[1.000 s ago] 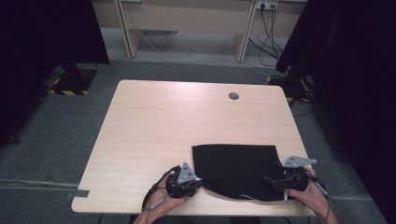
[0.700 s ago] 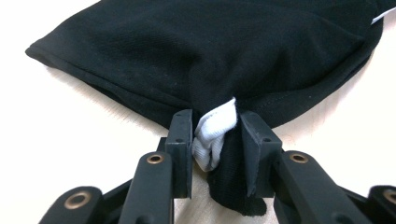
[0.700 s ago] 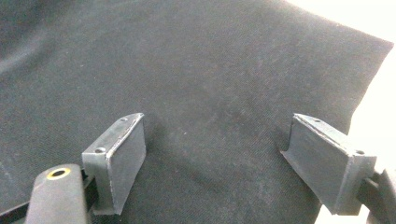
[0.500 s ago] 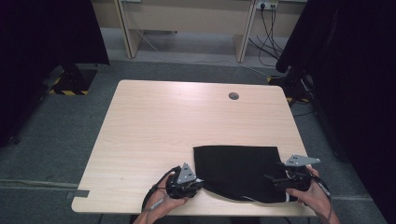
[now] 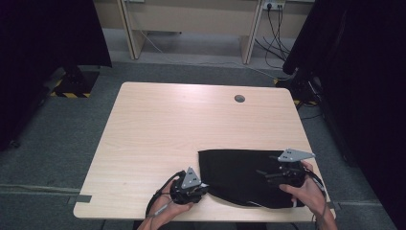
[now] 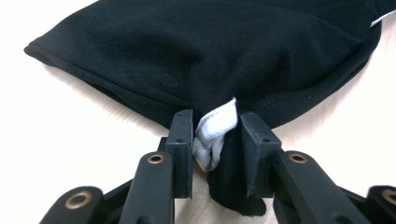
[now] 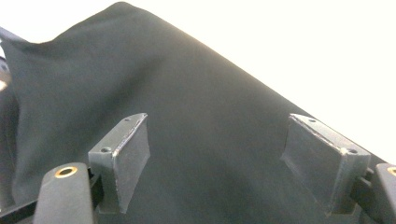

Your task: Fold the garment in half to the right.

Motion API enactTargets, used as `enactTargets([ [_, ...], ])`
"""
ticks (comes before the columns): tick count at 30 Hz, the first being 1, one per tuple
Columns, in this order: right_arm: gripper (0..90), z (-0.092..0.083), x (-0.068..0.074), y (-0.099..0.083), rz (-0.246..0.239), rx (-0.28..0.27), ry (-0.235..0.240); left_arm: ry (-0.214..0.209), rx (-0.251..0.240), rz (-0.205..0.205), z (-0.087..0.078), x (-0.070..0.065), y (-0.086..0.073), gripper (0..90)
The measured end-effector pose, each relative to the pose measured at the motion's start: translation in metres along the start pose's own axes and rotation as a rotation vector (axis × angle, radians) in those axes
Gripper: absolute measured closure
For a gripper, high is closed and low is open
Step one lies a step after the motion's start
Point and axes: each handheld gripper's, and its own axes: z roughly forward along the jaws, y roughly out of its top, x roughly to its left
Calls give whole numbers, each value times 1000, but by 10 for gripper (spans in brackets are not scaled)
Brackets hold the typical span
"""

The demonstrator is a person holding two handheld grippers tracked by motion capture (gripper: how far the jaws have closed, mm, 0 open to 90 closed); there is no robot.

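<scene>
A black cloth (image 5: pixel 239 172) lies folded on the near right part of the wooden table (image 5: pixel 167 124). My left gripper (image 5: pixel 203 187) is at the cloth's near left corner. In the left gripper view it (image 6: pixel 215 135) is shut on a bunched bit of the black cloth (image 6: pixel 210 51) together with a white label (image 6: pixel 217 128). My right gripper (image 5: pixel 265 173) hovers over the cloth's right part, held by a hand. In the right gripper view its jaws (image 7: pixel 229 154) stand wide open above the black cloth (image 7: pixel 196 116), with nothing between them.
A round cable hole (image 5: pixel 239 98) sits near the table's far edge. Beyond the table are grey carpet, desk legs with cables (image 5: pixel 277 28) and dark curtains at both sides. The table's near edge runs just under both hands.
My right gripper has risen off the cloth and shifted a little to the left in the high view. The left gripper and the pinched corner have stayed put.
</scene>
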Motion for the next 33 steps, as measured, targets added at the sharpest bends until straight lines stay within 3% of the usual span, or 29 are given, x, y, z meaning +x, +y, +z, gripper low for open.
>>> enactTargets([
  [18, 243, 42, 22, 47, -13, -11, 75, -1, 2, 1, 0, 0, 0, 674],
  [33, 249, 72, 33, 67, -18, -6, 107, -1, 0, -5, 0, 0, 0, 674],
])
